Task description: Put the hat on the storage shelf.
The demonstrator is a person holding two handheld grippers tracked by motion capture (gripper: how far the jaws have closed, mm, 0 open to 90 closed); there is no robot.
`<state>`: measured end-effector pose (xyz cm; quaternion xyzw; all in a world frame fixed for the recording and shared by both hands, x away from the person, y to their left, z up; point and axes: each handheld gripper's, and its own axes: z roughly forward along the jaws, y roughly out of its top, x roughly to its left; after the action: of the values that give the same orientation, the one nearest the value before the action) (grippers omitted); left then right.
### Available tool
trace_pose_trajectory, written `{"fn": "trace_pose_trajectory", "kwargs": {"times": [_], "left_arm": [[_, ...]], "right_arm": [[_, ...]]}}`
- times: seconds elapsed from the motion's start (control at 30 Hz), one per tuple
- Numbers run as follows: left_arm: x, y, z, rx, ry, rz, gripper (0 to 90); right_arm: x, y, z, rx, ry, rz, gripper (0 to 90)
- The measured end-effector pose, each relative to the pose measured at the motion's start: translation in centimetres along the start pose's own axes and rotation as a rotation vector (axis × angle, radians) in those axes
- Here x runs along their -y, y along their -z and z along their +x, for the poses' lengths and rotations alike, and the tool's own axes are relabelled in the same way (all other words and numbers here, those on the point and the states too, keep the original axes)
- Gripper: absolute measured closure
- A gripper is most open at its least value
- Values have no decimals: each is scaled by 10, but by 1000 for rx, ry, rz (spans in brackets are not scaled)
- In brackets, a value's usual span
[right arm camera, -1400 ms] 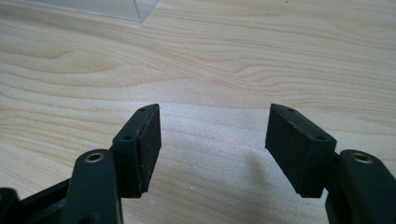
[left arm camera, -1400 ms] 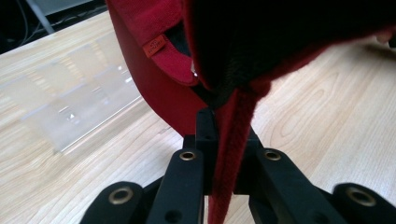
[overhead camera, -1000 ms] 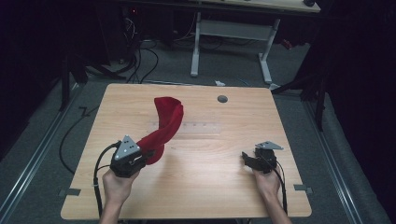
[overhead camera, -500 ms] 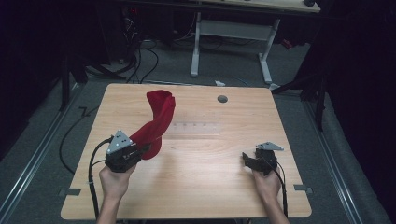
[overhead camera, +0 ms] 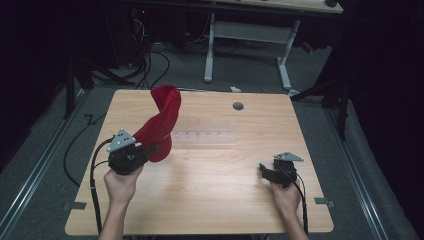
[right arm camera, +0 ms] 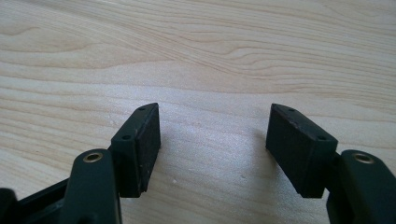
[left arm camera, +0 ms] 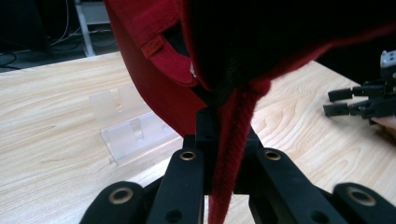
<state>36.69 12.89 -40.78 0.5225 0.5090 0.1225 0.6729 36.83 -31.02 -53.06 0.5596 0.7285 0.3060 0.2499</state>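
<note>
Since the earlier frames the left gripper (overhead camera: 150,148) has drawn back toward the person's left and risen a little, and the red cloth (overhead camera: 161,121) has swung with it, its upper end now standing nearer the far left corner of the desk (overhead camera: 215,200). The right gripper (overhead camera: 263,171) has kept its place near the right front edge. The left fingers are pressed together on a hem of the red cloth (left arm camera: 233,140), which the left gripper view shows running down between them; the rest of the cloth rises from the pinch as a twisted column, long axis roughly upright and leaning away from the person. A clear plastic stand (overhead camera: 205,136) lies on the desk just right of the cloth's lower end. The right fingers (right arm camera: 144,140) are spread over bare wood with nothing between them. The cloth lies well to the left of the right gripper, across open desk; the free upper end is farthest from both hands. A second grasp probably requires the right gripper to travel leftward toward the hanging body.
</note>
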Motion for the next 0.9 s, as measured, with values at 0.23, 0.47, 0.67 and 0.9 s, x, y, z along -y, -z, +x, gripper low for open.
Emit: {"fn": "trace_pose_trajectory", "kwargs": {"times": [0.23, 0.47, 0.67, 0.9], "left_arm": [[-5, -5, 4, -22, 10, -12, 855], [-14, -7, 14, -33, 44, -46, 855], [-25, -11, 23, -51, 51, -76, 855], [-31, -20, 31, -40, 78, -110, 855]], "right_arm": [[0, 0, 0, 0, -3, 0, 348], [0, 0, 0, -2, -1, 1, 343], [0, 0, 1, -3, 0, 2, 341], [0, 0, 1, -4, 3, 0, 341]]}}
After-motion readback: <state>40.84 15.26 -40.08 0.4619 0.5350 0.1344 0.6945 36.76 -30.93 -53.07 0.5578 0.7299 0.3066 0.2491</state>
